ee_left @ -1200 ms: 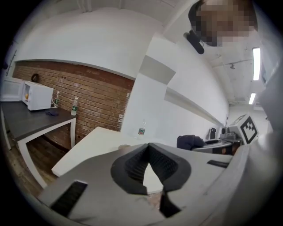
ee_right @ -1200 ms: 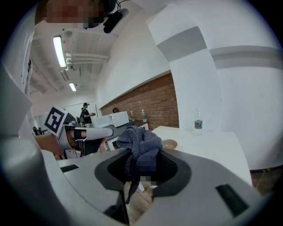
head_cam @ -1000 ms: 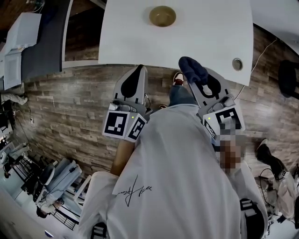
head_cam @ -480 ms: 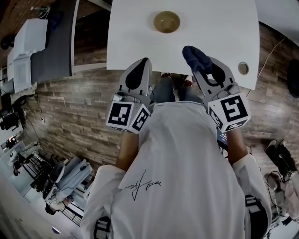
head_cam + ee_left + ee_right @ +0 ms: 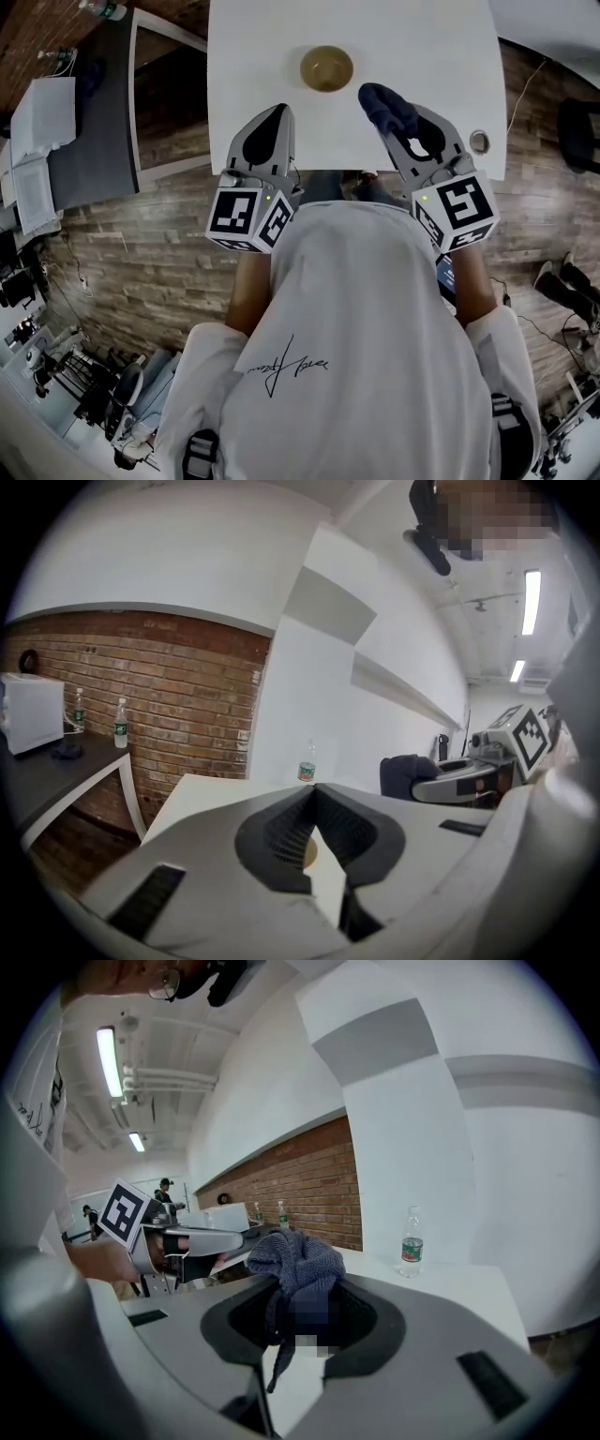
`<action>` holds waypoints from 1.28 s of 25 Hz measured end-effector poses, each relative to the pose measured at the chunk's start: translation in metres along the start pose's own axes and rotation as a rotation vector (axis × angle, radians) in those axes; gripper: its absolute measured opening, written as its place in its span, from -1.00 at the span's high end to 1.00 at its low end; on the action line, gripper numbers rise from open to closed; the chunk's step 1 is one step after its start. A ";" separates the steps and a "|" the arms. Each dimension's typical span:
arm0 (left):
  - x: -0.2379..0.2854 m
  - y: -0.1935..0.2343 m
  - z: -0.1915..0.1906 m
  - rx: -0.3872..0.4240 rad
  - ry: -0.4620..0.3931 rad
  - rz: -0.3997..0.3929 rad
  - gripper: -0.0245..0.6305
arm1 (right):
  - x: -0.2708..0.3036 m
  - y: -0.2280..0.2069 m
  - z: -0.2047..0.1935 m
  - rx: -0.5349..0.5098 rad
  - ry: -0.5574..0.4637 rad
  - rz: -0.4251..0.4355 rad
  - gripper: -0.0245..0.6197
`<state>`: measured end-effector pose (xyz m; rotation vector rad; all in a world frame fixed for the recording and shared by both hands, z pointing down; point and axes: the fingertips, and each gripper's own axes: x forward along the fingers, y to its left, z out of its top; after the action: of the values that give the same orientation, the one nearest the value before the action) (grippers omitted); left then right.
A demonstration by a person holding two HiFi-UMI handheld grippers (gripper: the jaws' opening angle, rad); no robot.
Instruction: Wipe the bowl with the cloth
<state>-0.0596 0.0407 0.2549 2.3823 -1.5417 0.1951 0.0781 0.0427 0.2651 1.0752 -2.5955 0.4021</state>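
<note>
Bowl (image 5: 326, 67) on my bench (image 5: 431, 37), ahead of both grippers; left gripper (image 5: 278, 111) over the bench's near edge, left of the bowl; cloth (image 5: 386, 105) between my right gripper (image 5: 389, 120) jaws, just right of the bowl; bottle (image 5: 307, 764) at the bench's far edge.

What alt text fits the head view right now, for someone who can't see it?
The right gripper holds a bunched dark blue cloth in its jaws just right of a round brown bowl on a white table, not touching it. The left gripper has its jaws shut and empty.
</note>
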 end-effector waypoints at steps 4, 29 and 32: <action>0.016 0.017 0.002 0.013 0.019 -0.031 0.95 | 0.015 -0.006 -0.002 0.029 0.022 -0.034 0.60; 0.095 0.063 -0.069 -0.013 0.255 -0.230 0.86 | 0.085 -0.042 -0.017 0.082 0.158 -0.144 0.60; 0.105 0.070 -0.080 -0.031 0.295 -0.206 0.85 | 0.095 -0.048 -0.015 0.090 0.166 -0.130 0.60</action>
<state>-0.0757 -0.0512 0.3713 2.3422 -1.1522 0.4501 0.0506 -0.0448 0.3215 1.1796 -2.3681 0.5561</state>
